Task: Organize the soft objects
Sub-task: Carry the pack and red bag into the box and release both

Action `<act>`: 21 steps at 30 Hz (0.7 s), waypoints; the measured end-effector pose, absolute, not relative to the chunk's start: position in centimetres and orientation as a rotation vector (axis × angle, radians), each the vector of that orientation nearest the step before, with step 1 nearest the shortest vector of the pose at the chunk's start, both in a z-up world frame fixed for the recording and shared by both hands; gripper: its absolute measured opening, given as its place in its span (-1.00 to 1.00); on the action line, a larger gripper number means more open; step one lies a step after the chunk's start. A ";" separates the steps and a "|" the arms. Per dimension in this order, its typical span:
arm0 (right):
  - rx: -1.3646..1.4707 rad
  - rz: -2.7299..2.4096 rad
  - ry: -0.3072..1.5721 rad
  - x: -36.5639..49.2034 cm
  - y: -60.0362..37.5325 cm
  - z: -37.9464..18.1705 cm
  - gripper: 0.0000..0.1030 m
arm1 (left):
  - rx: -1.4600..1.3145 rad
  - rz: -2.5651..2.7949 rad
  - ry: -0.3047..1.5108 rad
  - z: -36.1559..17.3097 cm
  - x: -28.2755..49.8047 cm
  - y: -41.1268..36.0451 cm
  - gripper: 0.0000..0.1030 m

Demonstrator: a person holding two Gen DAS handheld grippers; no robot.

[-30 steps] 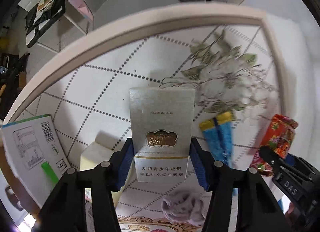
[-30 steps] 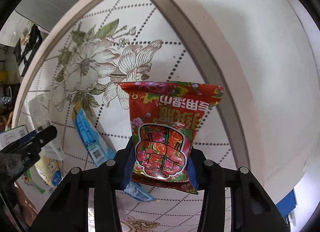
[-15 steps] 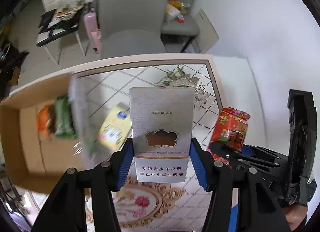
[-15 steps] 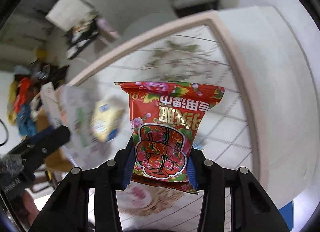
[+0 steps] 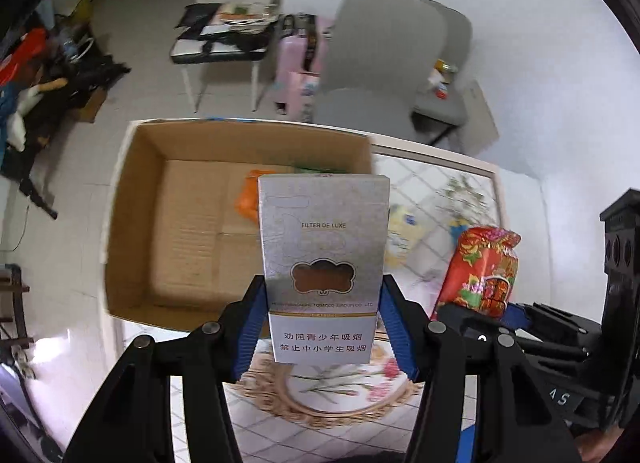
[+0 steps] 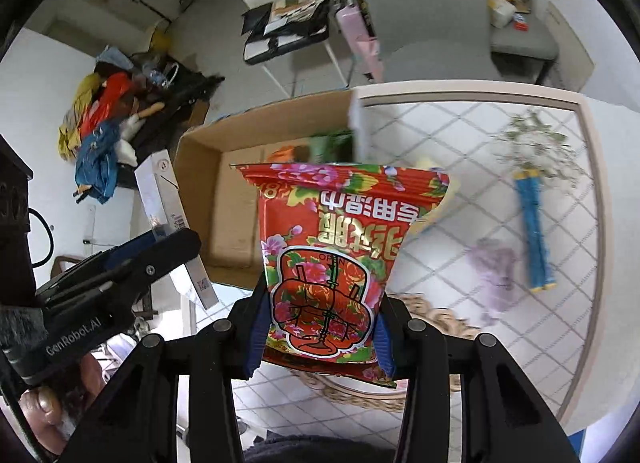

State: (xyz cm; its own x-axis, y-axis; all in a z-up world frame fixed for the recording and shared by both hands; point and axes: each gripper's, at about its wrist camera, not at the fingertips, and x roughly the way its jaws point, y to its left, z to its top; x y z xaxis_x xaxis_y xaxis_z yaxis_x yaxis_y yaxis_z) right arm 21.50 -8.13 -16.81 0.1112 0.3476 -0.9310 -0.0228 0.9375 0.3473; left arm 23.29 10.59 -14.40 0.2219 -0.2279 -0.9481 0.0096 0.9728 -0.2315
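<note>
Silver pack (image 5: 323,263) is pinched in left tongs (image 5: 322,323), red pouch (image 6: 334,259) in right tongs (image 6: 320,337), both frame centre near box (image 5: 132,199). Pouch could be squeezed out, missing box.

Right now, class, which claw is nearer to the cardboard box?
Left. The left claw holds its silver pack over the cardboard box; the right claw sits farther along the table.

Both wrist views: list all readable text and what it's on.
"FILTER DE LUXE", "劝阻青少年吸烟 禁止中小学生吸烟": silver pack in left gripper.
Its gold line above: too small.
"OPEN": red floral packet in right gripper; its big upside-down characters: unsure.
"GenRobot.AI": left gripper body, right view.
</note>
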 end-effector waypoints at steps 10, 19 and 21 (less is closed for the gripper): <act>0.218 0.190 1.542 25.4 0.5 -24.0 -0.10 | -0.180 -0.100 1.431 -21.0 29.2 18.9 0.03; 0.137 0.104 1.652 27.1 2.1 -30.9 -0.10 | -0.140 -0.124 1.550 -27.7 35.0 19.9 0.03; 0.124 0.088 1.673 27.3 1.9 -32.1 -0.10 | -0.120 -0.129 1.585 -29.3 36.0 19.5 0.03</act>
